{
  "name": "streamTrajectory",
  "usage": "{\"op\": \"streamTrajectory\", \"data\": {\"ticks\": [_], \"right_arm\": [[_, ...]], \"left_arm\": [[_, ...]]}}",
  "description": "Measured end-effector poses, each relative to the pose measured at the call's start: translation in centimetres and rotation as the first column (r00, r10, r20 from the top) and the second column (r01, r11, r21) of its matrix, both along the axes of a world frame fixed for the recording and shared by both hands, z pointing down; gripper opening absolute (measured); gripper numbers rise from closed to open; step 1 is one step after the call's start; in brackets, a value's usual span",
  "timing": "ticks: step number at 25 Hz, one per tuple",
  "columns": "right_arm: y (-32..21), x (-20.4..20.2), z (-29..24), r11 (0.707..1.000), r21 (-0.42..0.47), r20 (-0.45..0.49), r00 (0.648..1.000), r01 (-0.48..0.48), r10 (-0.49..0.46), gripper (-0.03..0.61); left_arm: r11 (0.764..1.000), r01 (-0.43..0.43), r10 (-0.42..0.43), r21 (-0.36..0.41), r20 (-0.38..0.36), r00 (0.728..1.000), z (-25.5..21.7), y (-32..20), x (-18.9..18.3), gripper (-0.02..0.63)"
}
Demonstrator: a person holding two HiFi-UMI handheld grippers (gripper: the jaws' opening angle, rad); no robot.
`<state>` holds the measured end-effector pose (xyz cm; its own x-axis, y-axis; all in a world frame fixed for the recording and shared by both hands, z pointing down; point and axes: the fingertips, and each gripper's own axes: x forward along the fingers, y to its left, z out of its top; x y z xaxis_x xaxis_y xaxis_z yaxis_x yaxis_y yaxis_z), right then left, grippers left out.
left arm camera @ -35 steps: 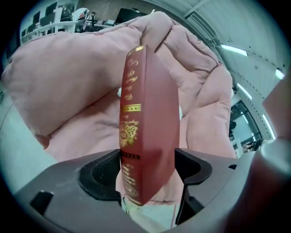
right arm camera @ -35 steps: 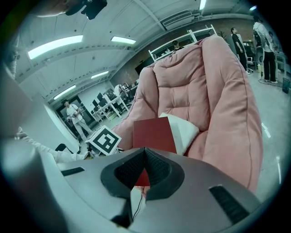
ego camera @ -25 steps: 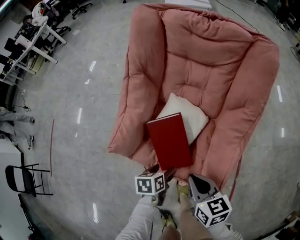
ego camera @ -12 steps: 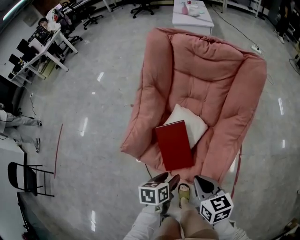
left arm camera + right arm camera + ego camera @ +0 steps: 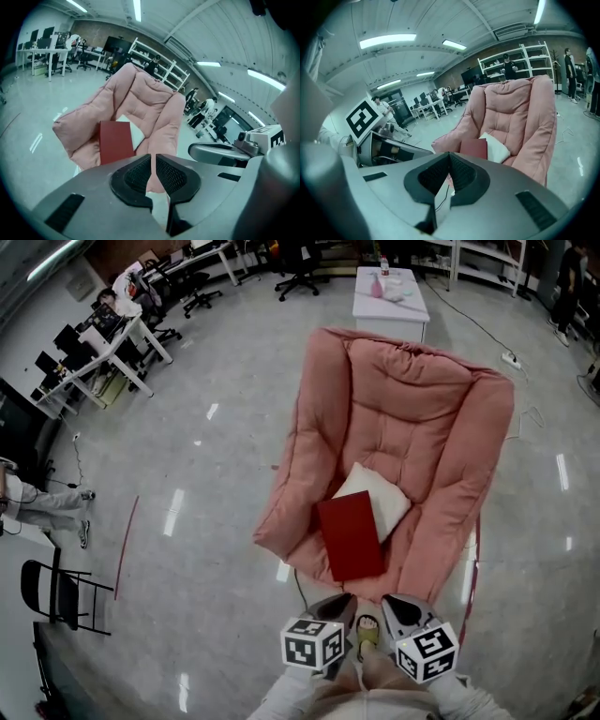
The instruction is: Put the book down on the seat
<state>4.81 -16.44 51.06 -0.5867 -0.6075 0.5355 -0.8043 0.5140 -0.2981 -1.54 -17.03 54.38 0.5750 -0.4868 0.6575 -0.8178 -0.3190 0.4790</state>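
The dark red book (image 5: 350, 535) lies flat on the seat of the pink padded armchair (image 5: 412, 409), its far end resting on a white pillow (image 5: 380, 498). No gripper touches it. My left gripper (image 5: 336, 604) hovers in front of the chair's front edge, well clear of the book (image 5: 115, 140). Its jaws have just been closing and now stand shut with nothing between them (image 5: 153, 159). My right gripper (image 5: 397, 607) hangs beside it, also shut and empty (image 5: 449, 161). The book (image 5: 474, 147) and pillow (image 5: 497, 151) show beyond its jaws.
A white table (image 5: 391, 292) stands behind the chair. Desks and office chairs (image 5: 122, 324) line the far left, and a black folding chair (image 5: 56, 592) stands near left. A person's legs (image 5: 42, 507) lie at the left edge. Polished floor surrounds the armchair.
Both grippers have pulled back from the chair and risen. The left jaws, open by the book's near edge before, have closed empty. The book stays on the seat.
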Motion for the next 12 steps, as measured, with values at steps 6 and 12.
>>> {"op": "streamTrajectory", "data": {"ticks": [6, 12], "right_arm": [[0.1, -0.1, -2.5, 0.999, 0.039, 0.010, 0.999, 0.035, -0.036, 0.000], [0.0, -0.3, -4.6, 0.993, 0.077, 0.004, 0.996, 0.085, -0.085, 0.000]], "left_arm": [[0.997, 0.000, 0.000, 0.075, 0.001, 1.000, -3.6, 1.1, 0.6, 0.008], [0.991, 0.021, -0.020, 0.133, -0.009, 1.000, -6.5, 1.3, 0.8, 0.006]]}}
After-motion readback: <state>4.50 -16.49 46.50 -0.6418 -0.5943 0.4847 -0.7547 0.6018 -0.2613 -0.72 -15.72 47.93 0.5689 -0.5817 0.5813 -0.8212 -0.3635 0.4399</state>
